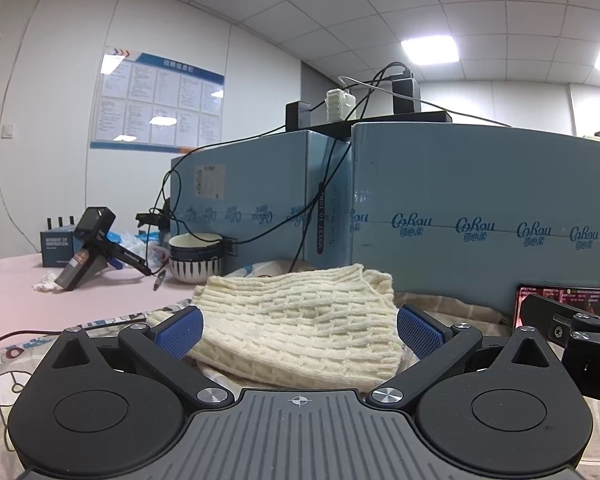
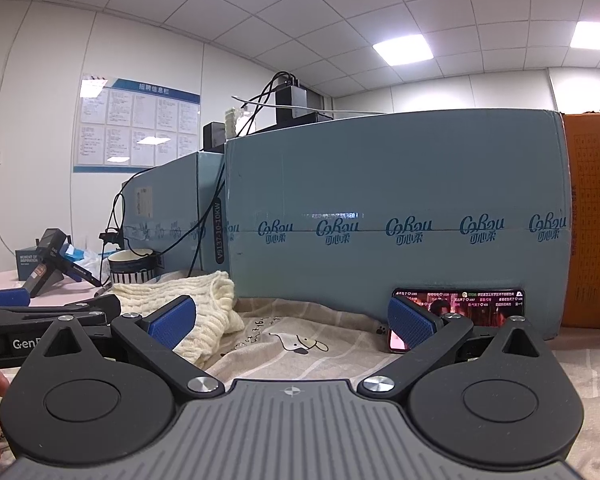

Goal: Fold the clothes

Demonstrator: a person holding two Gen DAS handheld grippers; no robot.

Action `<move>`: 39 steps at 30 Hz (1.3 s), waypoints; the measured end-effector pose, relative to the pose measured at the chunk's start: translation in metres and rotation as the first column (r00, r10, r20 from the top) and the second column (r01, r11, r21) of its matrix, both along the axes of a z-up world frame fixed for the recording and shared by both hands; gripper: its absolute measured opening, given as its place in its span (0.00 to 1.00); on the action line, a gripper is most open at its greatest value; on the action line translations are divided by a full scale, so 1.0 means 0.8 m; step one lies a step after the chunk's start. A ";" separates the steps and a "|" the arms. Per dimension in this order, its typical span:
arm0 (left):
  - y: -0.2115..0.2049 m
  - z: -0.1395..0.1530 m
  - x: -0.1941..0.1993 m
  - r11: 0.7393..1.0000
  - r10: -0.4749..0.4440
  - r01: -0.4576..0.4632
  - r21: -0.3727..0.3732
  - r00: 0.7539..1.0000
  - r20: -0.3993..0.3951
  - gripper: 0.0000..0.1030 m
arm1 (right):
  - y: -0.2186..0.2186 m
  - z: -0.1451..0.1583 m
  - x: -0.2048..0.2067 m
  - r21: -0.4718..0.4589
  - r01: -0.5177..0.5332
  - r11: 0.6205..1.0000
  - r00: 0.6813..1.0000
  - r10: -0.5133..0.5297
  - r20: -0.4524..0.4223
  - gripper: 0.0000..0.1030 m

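A cream knitted sweater (image 1: 300, 320) lies folded in a thick pile on a printed beige cloth (image 1: 460, 308). My left gripper (image 1: 300, 332) is open, its blue pads on either side of the pile's near edge, not squeezing it. In the right wrist view the sweater (image 2: 204, 304) lies to the left. My right gripper (image 2: 292, 322) is open and empty over the printed cloth (image 2: 300, 344), to the right of the sweater. The left gripper's body (image 2: 48, 312) shows at the left edge there.
Large blue cardboard boxes (image 1: 460, 208) (image 2: 380, 216) stand just behind the cloth, with cables and chargers on top. A phone (image 2: 480, 304) with a lit screen leans on the box. A striped bowl (image 1: 196, 260), another handheld device (image 1: 88, 248) and a small box sit on the pink surface at left.
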State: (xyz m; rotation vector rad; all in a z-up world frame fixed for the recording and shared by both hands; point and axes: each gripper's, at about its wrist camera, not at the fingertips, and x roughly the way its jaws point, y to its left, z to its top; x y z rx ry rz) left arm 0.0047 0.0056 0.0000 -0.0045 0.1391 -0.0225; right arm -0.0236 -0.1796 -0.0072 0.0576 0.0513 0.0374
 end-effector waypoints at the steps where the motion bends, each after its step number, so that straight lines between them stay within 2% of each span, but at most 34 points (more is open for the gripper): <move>1: 0.001 0.000 0.000 1.000 -0.002 0.002 -0.002 1.000 -0.001 1.00 | 0.000 0.000 -0.001 0.000 0.000 1.000 1.000 0.000 0.003 1.00; 39: 0.002 -0.001 0.003 0.999 -0.034 0.033 -0.030 0.999 -0.034 1.00 | 0.000 0.002 -0.004 0.016 0.004 1.000 1.000 -0.005 0.016 1.00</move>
